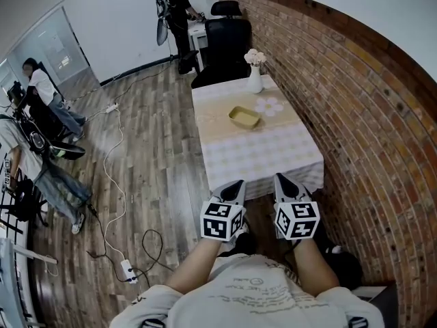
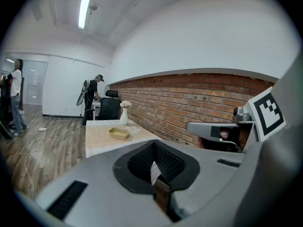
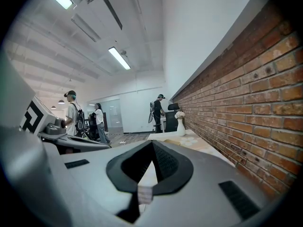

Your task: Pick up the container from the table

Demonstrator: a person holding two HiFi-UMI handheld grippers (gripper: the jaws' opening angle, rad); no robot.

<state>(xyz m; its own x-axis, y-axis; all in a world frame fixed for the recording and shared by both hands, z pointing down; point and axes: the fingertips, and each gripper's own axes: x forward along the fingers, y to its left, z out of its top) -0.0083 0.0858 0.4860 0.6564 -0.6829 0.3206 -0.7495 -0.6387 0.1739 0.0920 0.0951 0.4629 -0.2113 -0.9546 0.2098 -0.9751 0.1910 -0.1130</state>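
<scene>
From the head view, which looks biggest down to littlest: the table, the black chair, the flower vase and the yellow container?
1. The table looks biggest.
2. The black chair comes next.
3. The vase and the container look about alike. The vase stands farther away, so I won't rank them.

On table (image 1: 273, 157) — container (image 1: 244, 117), vase (image 1: 255, 80) behind

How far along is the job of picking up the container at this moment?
Nothing looks done yet: the shallow yellow rectangular container lies on the table with the checked cloth, near the white vase. In hand: nothing; the left gripper and the right gripper are shut and empty, at the table's near end. Remaining: reach the container, open, grip and lift it.
</scene>
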